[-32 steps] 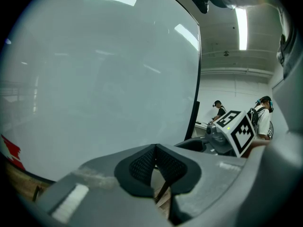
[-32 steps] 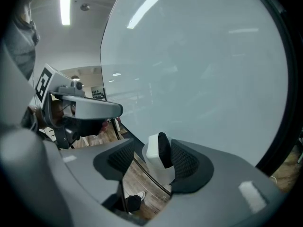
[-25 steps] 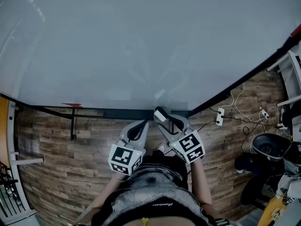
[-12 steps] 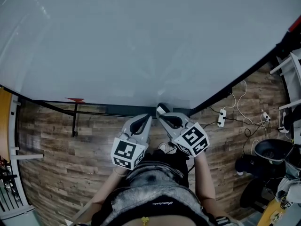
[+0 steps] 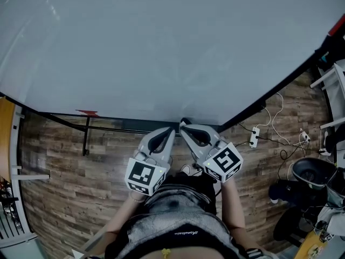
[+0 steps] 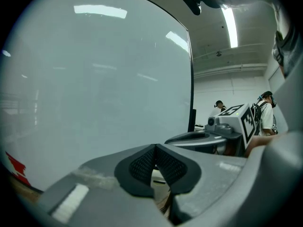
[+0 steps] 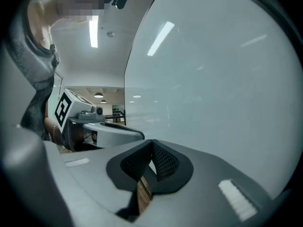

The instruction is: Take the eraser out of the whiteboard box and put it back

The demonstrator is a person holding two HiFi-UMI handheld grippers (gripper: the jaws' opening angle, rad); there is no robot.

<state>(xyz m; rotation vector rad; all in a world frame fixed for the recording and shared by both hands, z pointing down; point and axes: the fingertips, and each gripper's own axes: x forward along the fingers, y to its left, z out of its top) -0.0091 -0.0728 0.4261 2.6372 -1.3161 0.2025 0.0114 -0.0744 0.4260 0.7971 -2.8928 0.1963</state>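
The whiteboard fills the upper part of the head view, with its dark box running along the bottom edge. A small dark and white piece, the eraser, shows on the box at the tip of my right gripper; I cannot tell whether they touch. In the right gripper view my right gripper is shut, pads meeting with nothing between them. My left gripper is beside it, and in its own view my left gripper is also shut and holds nothing. Both point at the board's lower edge.
Wood floor lies below the board. The board's black stand leg is at the left, near a red mark. A power strip with cables and a dark bin lie at the right. People stand far off.
The right jaws stood wide around the eraser and have come together. Both grippers have risen a little toward the board's lower edge, and less of the eraser shows.
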